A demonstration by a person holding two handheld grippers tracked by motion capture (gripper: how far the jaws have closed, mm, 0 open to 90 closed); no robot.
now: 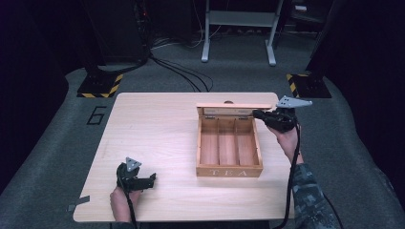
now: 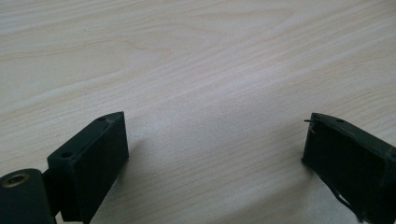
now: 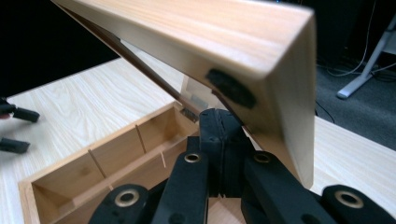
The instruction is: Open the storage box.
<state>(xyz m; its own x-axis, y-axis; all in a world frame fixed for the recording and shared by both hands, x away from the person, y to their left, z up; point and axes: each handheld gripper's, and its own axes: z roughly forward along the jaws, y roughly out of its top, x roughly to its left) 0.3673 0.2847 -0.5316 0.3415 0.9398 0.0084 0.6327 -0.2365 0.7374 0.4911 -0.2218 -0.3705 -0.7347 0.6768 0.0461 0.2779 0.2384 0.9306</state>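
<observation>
The right tool (image 3: 219, 154) sits with its jaws pressed together under the raised lid (image 3: 196, 42) of the wooden tea box (image 1: 229, 143), propping it from below rather than pinching it. The box stands right of centre on the counter (image 1: 153, 129), its three compartments empty, lid tilted up on its rear hinges. I judge the lid light and stiff, but hinged, so it could drop if the tool slips; its free front edge looks the best place to hold. The left tool (image 1: 136, 179) rests released near the counter's front left, well apart, with plenty of bare room there.
</observation>
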